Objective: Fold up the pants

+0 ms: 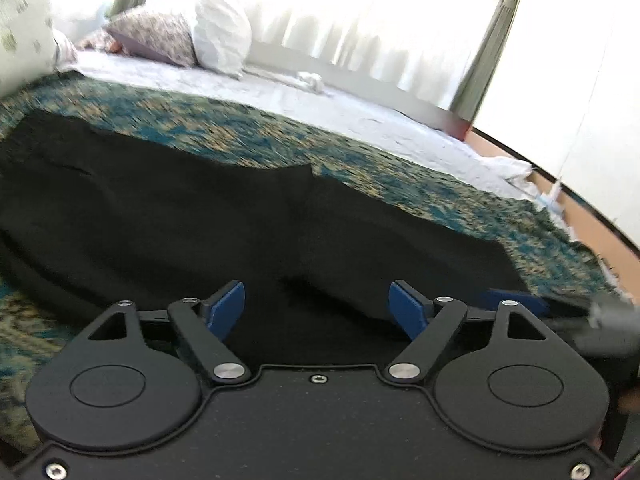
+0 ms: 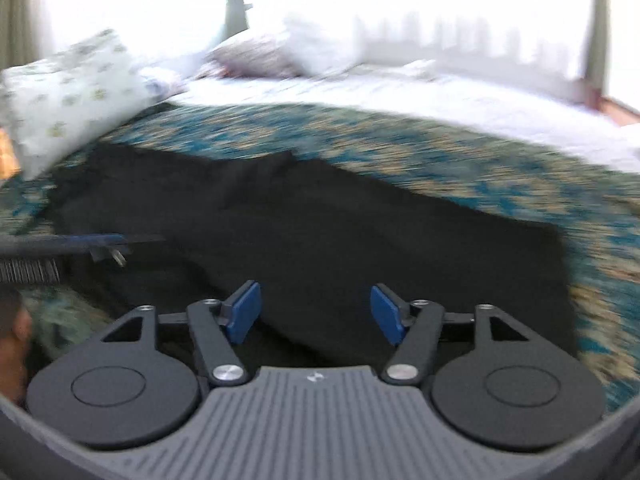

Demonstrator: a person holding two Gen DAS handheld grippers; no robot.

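Black pants [image 1: 192, 216] lie flat on a blue and tan patterned bedspread [image 1: 360, 160], stretched from left to right. My left gripper [image 1: 316, 308] is open and empty just above the near edge of the pants. In the right wrist view the pants [image 2: 320, 232] fill the middle, and my right gripper [image 2: 316, 312] is open and empty over their near edge. The left gripper shows there at the left edge [image 2: 100, 244]. The right gripper's blue finger shows at the right of the left wrist view [image 1: 516, 300].
Pillows [image 1: 218, 36] and a patterned cushion [image 1: 156, 36] lie at the head of the bed by a bright window. A flowered pillow [image 2: 68, 96] sits left of the pants. White sheet [image 1: 340, 104] lies beyond the bedspread. The bed's edge and floor [image 1: 592, 216] are at the right.
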